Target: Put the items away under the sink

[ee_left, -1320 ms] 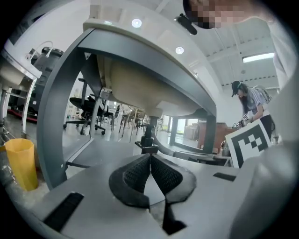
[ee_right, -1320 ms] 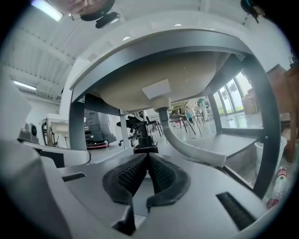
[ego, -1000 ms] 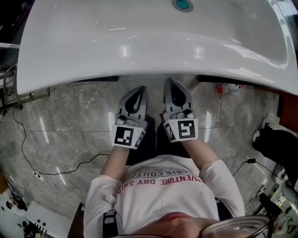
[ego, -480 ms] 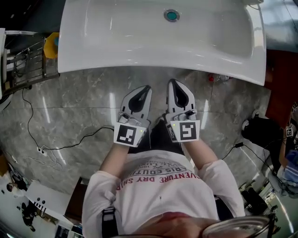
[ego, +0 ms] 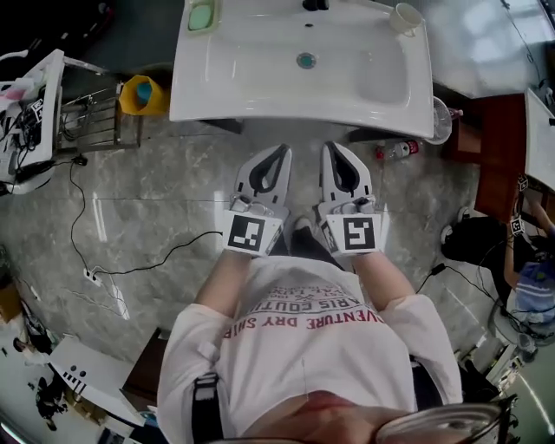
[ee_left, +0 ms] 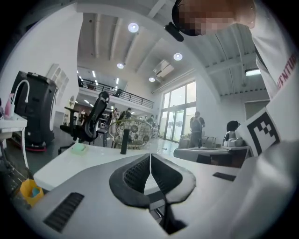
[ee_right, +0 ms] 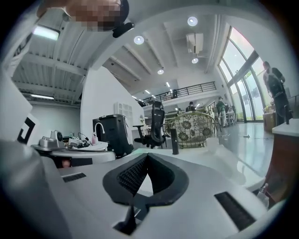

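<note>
Head view, looking steeply down: a person stood back from a white sink [ego: 260,95], holding the left gripper [ego: 282,153] and the right gripper [ego: 332,148] side by side, both pointing at the sink's front edge and well short of it. Each gripper's jaws were together at the tips with nothing between them.

No item was in hand, so the task appeared to be at its start, in the approach. A small bottle [ego: 399,150] lay on the floor just below the sink's right front corner. A green soap dish [ego: 201,16] sat on the sink's back left corner and a cup [ego: 405,17] on its back right. A yellow container [ego: 141,94] stood just left of the sink. The next move would likely call for stepping closer, parting one pair of jaws and reaching for one of these.

Only the head view showed the floor and the bottle. The basin hid the space beneath the sink. The gripper views looked level across the sink's top, confirmed the ribbed pads [ee_left: 135,175] meeting, and showed an office chair [ee_right: 156,122] beyond the sink
</note>
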`<control>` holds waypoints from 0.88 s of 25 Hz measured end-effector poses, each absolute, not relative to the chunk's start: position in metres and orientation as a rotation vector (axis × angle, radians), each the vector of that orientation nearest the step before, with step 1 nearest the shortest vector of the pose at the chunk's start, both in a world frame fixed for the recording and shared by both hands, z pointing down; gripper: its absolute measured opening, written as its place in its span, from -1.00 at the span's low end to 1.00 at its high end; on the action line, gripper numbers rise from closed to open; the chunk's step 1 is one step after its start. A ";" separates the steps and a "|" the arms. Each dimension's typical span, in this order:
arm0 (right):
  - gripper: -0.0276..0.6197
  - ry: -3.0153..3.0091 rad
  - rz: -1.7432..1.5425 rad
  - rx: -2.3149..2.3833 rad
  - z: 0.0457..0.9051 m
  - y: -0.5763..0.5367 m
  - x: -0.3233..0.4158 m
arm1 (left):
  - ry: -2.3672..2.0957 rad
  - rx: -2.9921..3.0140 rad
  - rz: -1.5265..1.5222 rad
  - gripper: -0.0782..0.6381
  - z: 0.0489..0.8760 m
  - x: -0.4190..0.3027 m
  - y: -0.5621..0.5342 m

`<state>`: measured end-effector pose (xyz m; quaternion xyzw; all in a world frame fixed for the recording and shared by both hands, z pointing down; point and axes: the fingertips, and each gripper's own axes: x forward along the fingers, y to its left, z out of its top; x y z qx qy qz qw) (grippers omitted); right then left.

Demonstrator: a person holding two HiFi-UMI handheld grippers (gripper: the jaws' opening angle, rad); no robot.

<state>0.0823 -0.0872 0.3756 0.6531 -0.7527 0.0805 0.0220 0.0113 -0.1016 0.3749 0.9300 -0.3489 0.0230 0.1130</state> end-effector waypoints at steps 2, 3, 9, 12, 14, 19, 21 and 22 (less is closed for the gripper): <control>-0.84 -2.340 0.168 2.039 0.333 -0.075 0.079 | -1.024 2.760 0.015 -0.70 0.334 0.010 -0.092; -0.84 -2.343 0.134 2.052 0.315 -0.069 0.075 | -1.025 2.774 -0.006 -0.70 0.316 0.007 -0.087; -0.84 -2.364 0.007 2.132 0.234 -0.055 0.069 | -1.047 2.894 -0.040 -0.70 0.241 -0.005 -0.080; -0.84 -2.376 -0.051 2.142 0.207 -0.049 0.069 | -1.070 2.885 -0.102 -0.70 0.211 -0.009 -0.077; -0.84 -2.380 -0.065 2.152 0.194 -0.047 0.068 | -1.082 2.898 -0.120 -0.70 0.196 -0.013 -0.076; -0.84 -2.362 -0.070 2.188 0.180 -0.046 0.073 | -1.086 2.934 -0.114 -0.70 0.179 -0.015 -0.077; -0.84 -2.357 -0.066 2.194 0.180 -0.044 0.075 | -1.082 2.939 -0.120 -0.70 0.177 -0.015 -0.075; -0.84 -2.356 -0.066 2.194 0.180 -0.043 0.075 | -1.080 2.939 -0.124 -0.70 0.177 -0.015 -0.074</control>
